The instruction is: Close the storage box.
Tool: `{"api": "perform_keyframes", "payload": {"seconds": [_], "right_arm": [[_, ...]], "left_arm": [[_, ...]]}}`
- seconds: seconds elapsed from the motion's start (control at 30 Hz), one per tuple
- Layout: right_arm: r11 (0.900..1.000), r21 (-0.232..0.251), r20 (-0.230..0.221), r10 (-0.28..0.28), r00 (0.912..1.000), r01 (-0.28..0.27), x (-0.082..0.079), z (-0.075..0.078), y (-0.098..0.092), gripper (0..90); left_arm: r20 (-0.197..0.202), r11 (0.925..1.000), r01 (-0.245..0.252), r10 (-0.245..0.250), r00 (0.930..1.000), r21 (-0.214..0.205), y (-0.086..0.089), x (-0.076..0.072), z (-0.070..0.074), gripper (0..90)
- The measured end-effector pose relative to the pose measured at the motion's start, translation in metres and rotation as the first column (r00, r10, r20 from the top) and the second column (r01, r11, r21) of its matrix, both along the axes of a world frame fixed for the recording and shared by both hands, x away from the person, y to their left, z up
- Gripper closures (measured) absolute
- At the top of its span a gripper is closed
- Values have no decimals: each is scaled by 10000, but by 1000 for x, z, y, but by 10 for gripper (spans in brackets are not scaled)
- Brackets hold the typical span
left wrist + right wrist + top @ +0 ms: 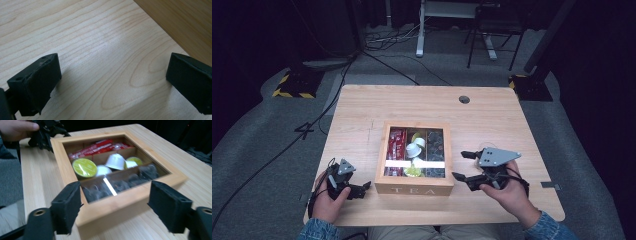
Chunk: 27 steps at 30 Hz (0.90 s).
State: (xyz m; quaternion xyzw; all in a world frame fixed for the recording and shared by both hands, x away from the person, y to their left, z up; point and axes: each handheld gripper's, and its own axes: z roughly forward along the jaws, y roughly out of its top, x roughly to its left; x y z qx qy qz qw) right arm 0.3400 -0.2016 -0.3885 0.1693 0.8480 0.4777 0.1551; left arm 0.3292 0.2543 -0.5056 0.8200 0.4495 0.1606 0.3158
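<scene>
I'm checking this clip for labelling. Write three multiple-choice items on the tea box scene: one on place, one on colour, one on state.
1. Where does the left gripper sit?
A. Inside the box
B. Beside the box's left front corner
C. At the table's far edge

2. What colour are the packets in the left compartment?
A. Red
B. Blue
C. White

3. How do the right gripper jaws stand?
A. Shut on a capsule
B. Shut on the box's lid
C. Open, holding nothing

Answers: 1 B, the high view shows it by the wooden box. 2 A, red wrappers show. 3 C, nothing lies between the jaws.
</scene>
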Motion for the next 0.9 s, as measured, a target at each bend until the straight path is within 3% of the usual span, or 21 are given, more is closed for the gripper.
{"api": "perform_keyframes", "payload": {"seconds": [0.33,0.57,0.73,0.9], "right_arm": [[9929,-112,-579,-1189,9912,1185,14,17,-59,173],[9771,-285,-687,-2126,9747,2111,20,16,-93,170],[9602,-685,-975,-2764,9561,2706,27,6,-120,170],[9360,-1073,-1294,-3475,9287,3353,36,-11,-147,156]], "left_arm": [[31,9999,166,-166,9999,-34,3,-1,0,2],[23,9996,268,-268,9996,7,5,0,0,2],[7,9995,330,-330,9995,-6,6,2,0,1],[-2,9995,304,-304,9995,-65,7,5,0,1]]}}
